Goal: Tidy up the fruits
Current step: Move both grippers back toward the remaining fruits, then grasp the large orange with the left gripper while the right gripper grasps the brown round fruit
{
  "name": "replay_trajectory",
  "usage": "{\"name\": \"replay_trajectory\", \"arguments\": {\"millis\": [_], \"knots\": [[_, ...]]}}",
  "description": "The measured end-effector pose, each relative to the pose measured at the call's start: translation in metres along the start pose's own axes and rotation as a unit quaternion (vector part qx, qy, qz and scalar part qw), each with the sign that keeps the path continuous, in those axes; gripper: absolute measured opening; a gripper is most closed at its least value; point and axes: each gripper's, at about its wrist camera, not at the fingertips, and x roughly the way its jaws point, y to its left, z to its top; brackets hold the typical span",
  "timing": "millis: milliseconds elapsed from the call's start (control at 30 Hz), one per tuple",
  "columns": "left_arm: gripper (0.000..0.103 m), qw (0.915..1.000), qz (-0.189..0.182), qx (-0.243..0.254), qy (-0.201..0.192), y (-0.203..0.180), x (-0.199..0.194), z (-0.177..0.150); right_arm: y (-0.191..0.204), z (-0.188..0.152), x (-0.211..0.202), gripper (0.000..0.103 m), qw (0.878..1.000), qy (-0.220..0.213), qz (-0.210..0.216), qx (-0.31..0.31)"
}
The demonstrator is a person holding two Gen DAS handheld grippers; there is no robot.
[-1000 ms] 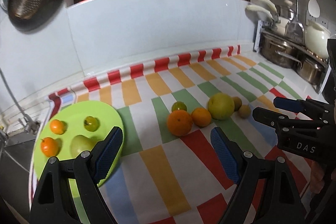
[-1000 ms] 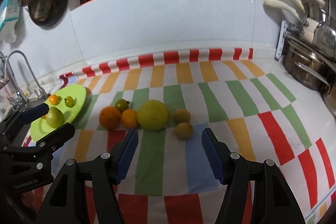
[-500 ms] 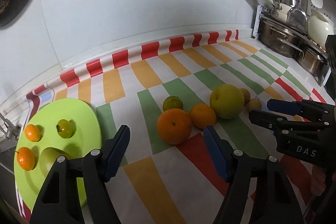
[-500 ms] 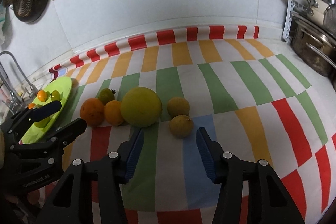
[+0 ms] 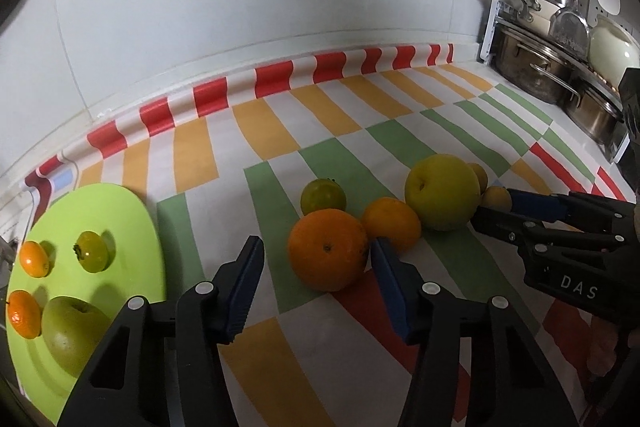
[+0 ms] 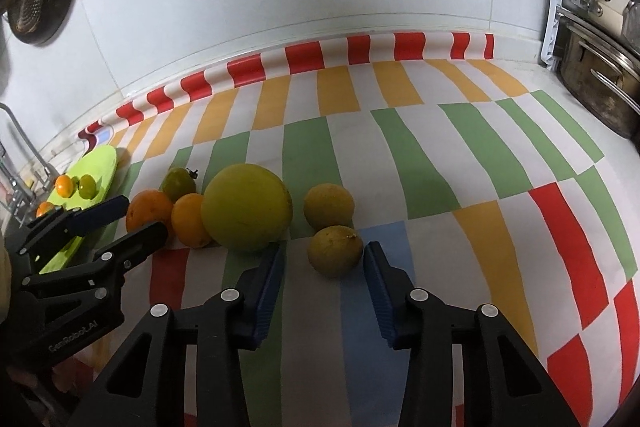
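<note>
On the left wrist view the two small brownish-yellow fruits are mostly hidden: one peeks out behind the large yellow-green fruit (image 5: 442, 191), the other (image 5: 496, 198) is half covered by the right gripper (image 5: 494, 209), whose own fingertips there are hard to separate. The green plate (image 5: 120, 211) is cut off at the lower left edge and partly covered by the left gripper's finger; it carries two small oranges, a small green fruit and a green apple (image 5: 70, 337).

The left gripper (image 5: 320, 277) is closing, with the big orange (image 5: 328, 253) between its blue pads; the right-hand pad looks to be at the orange's skin, the other pad is visibly apart from it, so it is not yet gripped. A smaller orange (image 5: 392, 223) touches the big one, and a small green fruit (image 5: 323, 194) sits just behind.

From the right wrist, the right gripper is closing too, the nearer brownish-yellow fruit (image 6: 335, 251) between its pads with gaps on both sides. The second one (image 6: 329, 205) lies just behind it. All loose fruit rests on the chequered cloth (image 6: 440, 167). Pots (image 5: 532, 63) stand at the far right, cut off by the frame
</note>
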Motion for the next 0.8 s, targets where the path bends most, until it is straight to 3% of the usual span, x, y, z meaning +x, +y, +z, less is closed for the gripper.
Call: {"name": "replay_trajectory", "arguments": {"millis": [200,300,800], "knots": [[0.041,0.9998,-0.016,-0.006,0.004,0.001,0.002,0.001,0.000,0.001,0.002,0.034,1.000,-0.002,-0.009,-0.003],[0.041,0.9999,-0.014,-0.004,0.004,0.000,0.002,0.001,0.000,0.002,0.003,0.029,1.000,-0.001,-0.012,-0.005],[0.041,0.9998,-0.012,-0.013,-0.012,0.000,-0.031,0.000,0.010,0.001,-0.028,0.029,1.000,-0.026,-0.004,-0.014]]}}
